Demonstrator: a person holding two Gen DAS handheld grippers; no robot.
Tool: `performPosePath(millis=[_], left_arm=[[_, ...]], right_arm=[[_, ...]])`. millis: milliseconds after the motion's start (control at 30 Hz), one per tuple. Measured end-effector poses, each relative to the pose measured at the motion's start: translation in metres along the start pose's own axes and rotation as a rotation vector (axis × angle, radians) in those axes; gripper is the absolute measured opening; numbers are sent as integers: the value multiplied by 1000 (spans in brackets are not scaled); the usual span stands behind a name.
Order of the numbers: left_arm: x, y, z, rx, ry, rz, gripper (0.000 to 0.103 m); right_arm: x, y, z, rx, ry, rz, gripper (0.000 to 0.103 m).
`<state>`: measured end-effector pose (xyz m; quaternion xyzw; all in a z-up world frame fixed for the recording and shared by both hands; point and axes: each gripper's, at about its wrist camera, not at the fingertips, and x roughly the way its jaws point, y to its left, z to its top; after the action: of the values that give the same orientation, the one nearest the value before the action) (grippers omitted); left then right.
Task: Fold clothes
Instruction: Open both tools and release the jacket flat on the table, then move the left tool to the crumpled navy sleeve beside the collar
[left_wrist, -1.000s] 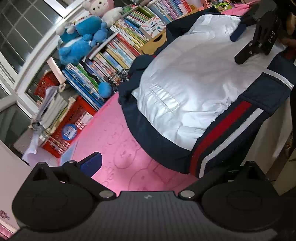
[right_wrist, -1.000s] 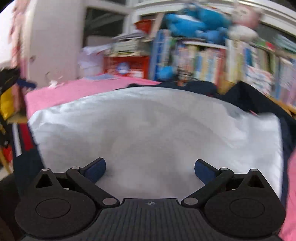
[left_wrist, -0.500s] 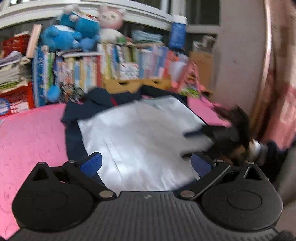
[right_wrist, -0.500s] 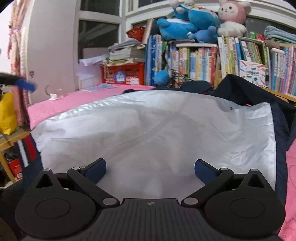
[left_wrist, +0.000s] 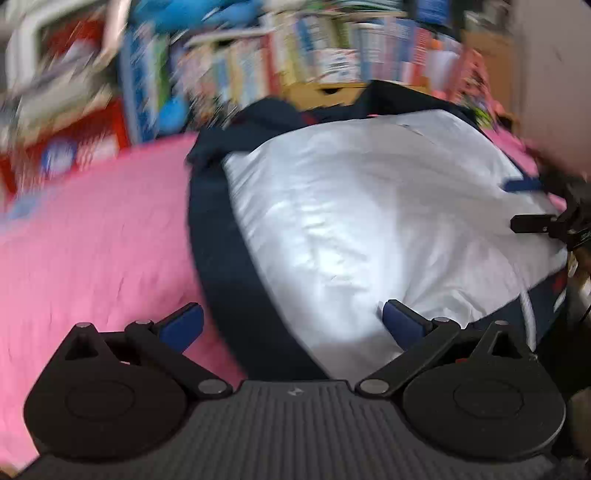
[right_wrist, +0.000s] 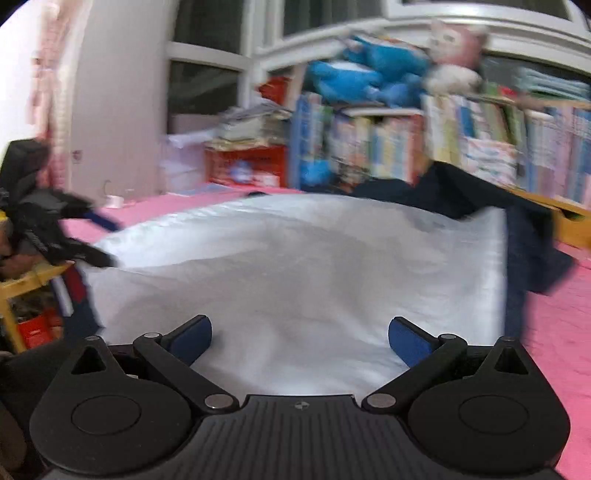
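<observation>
The left gripper (left_wrist: 291, 325) is held low over the near edge of the jacket (left_wrist: 369, 221). Its blue fingers (left_wrist: 183, 325) are spread wide and nothing is held between them. One finger is over the pink surface (left_wrist: 92, 240) and the other is over the white lining.

The right gripper (right_wrist: 300, 336) is also held low over the white lining of the jacket (right_wrist: 295, 266). Its fingers (right_wrist: 192, 338) are wide apart too, and nothing is gripped.

The jacket is spread out flat on the pink surface, white side up, with dark blue edges around it. Its red and white striped hem (right_wrist: 72, 288) hangs off the near edge.

Half a second ago the left view was further back and the books (left_wrist: 314, 59) were clear. Now the gripper is seen closer to the jacket's left edge, and the picture is blurred. The right view was sharp then and is blurred now.
</observation>
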<state>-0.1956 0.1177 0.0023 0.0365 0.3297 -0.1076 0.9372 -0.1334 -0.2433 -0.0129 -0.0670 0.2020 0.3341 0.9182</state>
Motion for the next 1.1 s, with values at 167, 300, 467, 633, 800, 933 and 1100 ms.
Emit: performPosePath(millis=[167,300,467,633,800,933,1100], left_arm=[[-15,19,34,-79,-33,-8,103],[-9,11,86,11,-133,103,103],[38,-9,132,110,-168,234,103],[110,-8,158,168,-106,320,103],[180,-5,173,246,-4,423,103],[217,0,178,293,47,533,103],[224,51,179,257,104,763,103]], right_arm=[[-13,-29,33,200,21,-138,103],[4,-34,70,297,-63,-60,103],[70,-4,97,170,-21,-61,103],[113,18,86,79,162,-132,103],[127,17,77,102,266,-143,103],[122,21,72,104,246,-168,103],[119,18,73,114,244,-164,103]])
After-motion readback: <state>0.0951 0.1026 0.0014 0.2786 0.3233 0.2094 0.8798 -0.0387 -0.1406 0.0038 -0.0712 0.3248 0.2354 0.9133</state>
